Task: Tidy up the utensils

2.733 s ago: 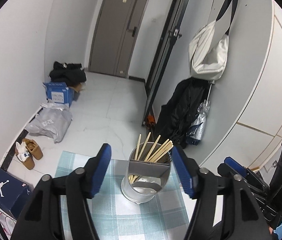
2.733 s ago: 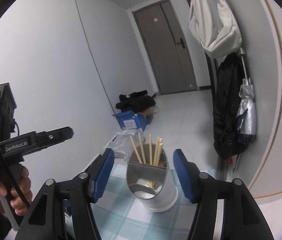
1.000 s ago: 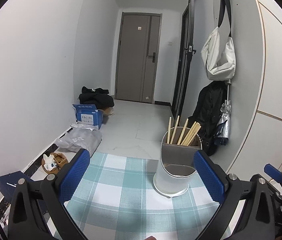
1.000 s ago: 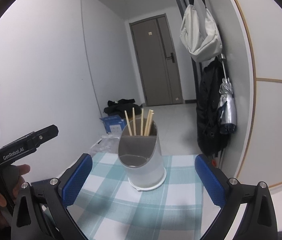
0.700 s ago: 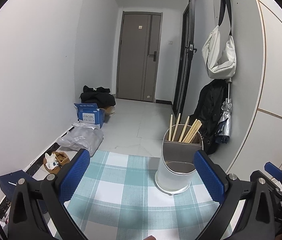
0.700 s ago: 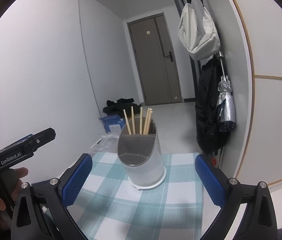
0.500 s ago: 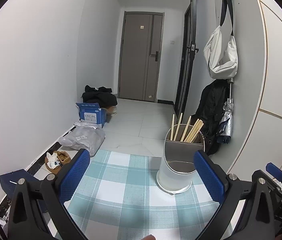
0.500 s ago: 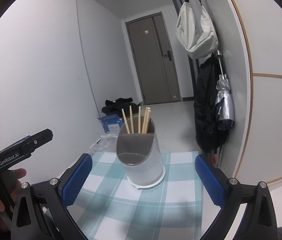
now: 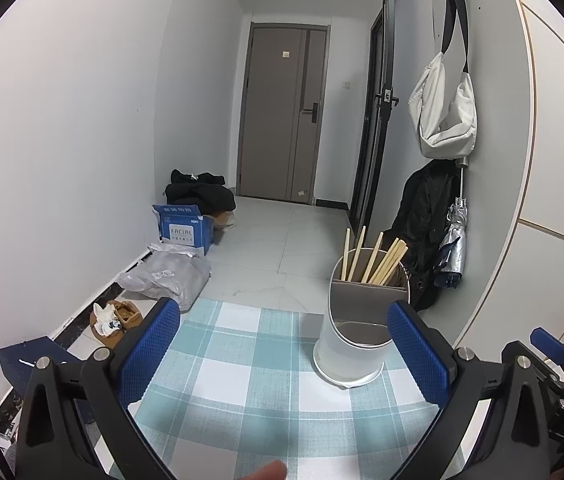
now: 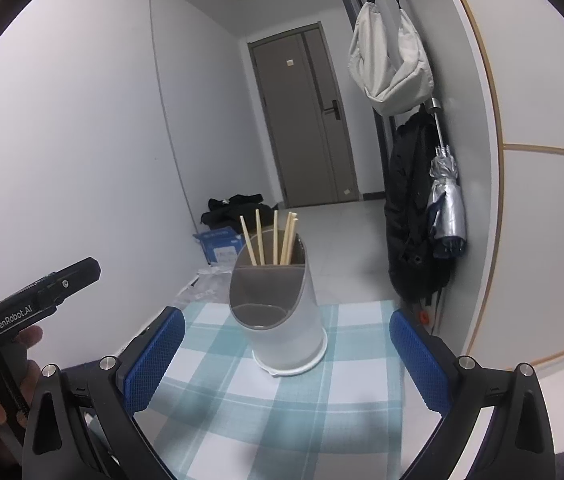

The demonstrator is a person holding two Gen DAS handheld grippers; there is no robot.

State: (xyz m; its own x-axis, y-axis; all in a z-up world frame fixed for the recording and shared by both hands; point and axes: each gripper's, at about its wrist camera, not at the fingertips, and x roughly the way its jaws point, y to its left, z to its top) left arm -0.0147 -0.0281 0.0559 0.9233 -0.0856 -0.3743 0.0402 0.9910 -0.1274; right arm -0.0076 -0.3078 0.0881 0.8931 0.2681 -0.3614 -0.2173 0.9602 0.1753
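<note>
A white utensil holder with a grey slanted insert stands on the teal checked tablecloth. Several wooden chopsticks stick up from its back compartment; the front compartment looks empty. My left gripper is open and empty, drawn back from the holder, which stands near its right finger. My right gripper is open too, with the holder standing centred beyond its blue pads. The left gripper's body, held in a hand, shows at the left of the right wrist view.
The table ends just behind the holder; beyond is a tiled hallway floor. A blue box, a plastic bag and shoes lie along the left wall. A white bag, black coat and umbrella hang on the right wall.
Both grippers have opened wide and pulled back and lower from the holder, which earlier sat close between their fingers. In the last second they barely drift.
</note>
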